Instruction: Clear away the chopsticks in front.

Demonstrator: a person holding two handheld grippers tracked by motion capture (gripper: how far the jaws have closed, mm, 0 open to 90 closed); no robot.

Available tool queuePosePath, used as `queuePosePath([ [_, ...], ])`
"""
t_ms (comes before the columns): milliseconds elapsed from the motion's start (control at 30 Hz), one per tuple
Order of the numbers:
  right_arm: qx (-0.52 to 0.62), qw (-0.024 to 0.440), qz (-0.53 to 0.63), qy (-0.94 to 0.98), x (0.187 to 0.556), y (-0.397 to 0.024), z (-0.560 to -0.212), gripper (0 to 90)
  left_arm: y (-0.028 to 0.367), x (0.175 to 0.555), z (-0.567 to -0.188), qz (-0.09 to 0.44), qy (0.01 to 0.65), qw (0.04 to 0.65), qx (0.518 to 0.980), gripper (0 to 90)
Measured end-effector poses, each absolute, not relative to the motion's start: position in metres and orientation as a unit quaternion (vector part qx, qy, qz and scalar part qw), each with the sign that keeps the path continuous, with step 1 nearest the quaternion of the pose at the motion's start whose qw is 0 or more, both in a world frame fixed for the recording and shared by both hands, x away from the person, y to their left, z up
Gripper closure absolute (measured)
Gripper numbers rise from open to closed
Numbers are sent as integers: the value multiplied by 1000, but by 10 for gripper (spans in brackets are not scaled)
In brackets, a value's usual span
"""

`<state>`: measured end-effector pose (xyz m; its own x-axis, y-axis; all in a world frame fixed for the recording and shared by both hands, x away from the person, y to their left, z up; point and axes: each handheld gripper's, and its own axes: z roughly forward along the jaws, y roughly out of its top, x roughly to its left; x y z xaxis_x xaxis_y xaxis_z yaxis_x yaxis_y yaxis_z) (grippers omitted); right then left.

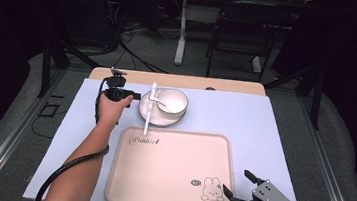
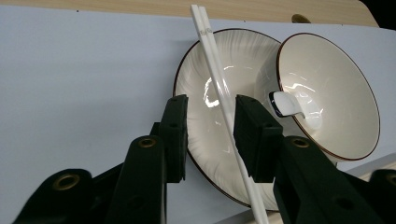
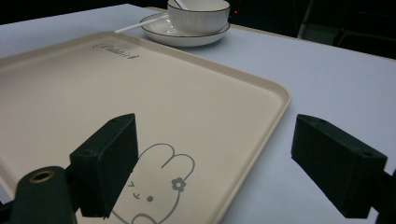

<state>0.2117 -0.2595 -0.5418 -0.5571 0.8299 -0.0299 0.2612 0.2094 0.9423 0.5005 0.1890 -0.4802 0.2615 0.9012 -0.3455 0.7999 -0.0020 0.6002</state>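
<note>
While the white chopsticks (image 2: 219,88) lie across the plate (image 2: 205,154), the left gripper (image 2: 211,135) stands over them with its jaws partly open, one on each side of the pair; the right-hand jaw looks just beside or touching the sticks, the other clearly apart, so nothing is clamped. No earlier picture bears on it, and the pads do not press from both sides.

The largest thing on the pale blue table cover (image 1: 274,125) is the cream tray (image 1: 173,180) with a rabbit drawing, nearest the person. Beyond its far edge sits the plate, and on the plate's right half a bowl (image 1: 172,101) holding a white spoon (image 2: 289,105).

The right gripper (image 3: 233,163) hovers wide open and empty at the tray's near right corner (image 3: 280,95).

The chopsticks' long axis runs from the table's far edge toward the person, their near tips overhanging the plate and reaching the tray's far edge.
</note>
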Motion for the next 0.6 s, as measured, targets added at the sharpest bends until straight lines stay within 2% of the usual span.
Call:
queuePosePath([
  [600, 375, 282, 506, 724, 211, -260, -541, 143, 174, 509, -496, 55, 610, 354, 707, 723],
])
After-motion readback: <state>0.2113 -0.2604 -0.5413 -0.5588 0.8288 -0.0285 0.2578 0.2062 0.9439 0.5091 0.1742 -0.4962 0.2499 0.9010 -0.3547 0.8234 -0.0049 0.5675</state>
